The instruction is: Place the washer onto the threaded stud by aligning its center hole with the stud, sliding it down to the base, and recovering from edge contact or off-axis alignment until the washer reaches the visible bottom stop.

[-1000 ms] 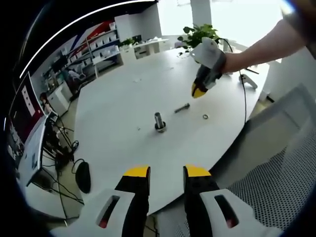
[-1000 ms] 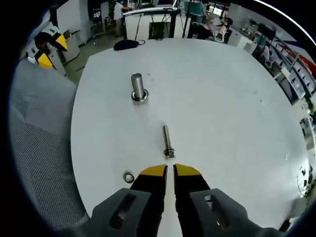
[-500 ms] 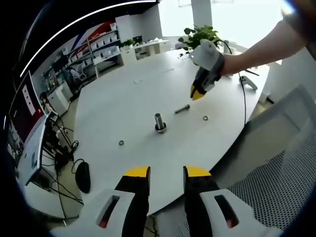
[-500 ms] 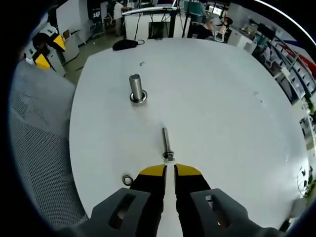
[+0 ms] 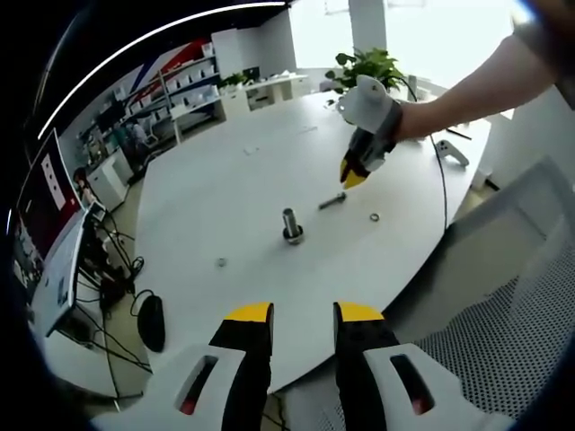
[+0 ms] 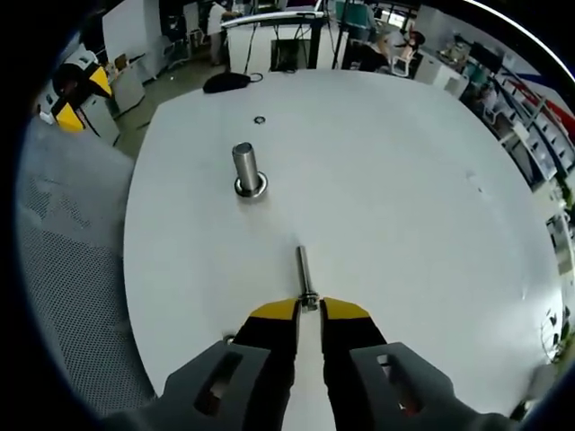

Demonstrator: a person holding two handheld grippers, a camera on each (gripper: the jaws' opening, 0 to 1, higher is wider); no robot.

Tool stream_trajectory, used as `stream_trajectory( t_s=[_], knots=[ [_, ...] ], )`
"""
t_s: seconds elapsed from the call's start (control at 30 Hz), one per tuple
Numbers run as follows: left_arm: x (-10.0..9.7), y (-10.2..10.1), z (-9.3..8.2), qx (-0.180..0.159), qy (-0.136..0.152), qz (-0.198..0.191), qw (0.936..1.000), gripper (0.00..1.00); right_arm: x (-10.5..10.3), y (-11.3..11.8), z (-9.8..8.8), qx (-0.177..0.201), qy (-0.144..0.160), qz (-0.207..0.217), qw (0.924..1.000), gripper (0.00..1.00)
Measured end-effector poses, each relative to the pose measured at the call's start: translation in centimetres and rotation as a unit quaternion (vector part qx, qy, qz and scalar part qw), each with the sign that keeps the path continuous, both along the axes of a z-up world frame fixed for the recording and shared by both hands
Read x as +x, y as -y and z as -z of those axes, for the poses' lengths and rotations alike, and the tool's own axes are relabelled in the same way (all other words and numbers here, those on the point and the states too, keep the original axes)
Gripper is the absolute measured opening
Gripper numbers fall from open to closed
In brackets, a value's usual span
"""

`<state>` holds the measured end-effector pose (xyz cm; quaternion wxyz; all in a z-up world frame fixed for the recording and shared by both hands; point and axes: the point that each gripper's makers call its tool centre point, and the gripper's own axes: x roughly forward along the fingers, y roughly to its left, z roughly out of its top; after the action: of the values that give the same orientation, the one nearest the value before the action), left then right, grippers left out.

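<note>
On white table, stud upright, bolt lying flat

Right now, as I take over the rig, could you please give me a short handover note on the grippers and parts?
Left gripper: open, empty, hanging off the table edge.
Right gripper: jaws slightly apart, holding nothing, tips just over the head end of the loose bolt lying flat.
Upright stud on its base stands mid-table, bare.
One washer lies near the right gripper's side; a second small ring lies beyond the stud.
Done: nothing seated yet.
Left: pick up a washer, centre its hole over the stud, slide it down to the base.
</note>
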<state>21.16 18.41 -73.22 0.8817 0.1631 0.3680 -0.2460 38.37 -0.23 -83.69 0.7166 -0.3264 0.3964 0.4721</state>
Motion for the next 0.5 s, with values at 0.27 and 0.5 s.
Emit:
stream_trajectory(
  t_s=[0.27, 0.5],
  knots=[
    [0.0, 0.0, 0.0, -0.001, 0.001, 0.000, 1.0000, 0.24, 0.6, -1.7, 0.6, -0.001, -0.006, -0.006, 1.0000, 0.14],
    [0.0, 0.0, 0.0, -0.004, -0.001, -0.002, 1.0000, 0.24, 0.8, -2.9, 2.1, -0.009, -0.022, -0.009, 0.9997, 0.15]
  ],
)
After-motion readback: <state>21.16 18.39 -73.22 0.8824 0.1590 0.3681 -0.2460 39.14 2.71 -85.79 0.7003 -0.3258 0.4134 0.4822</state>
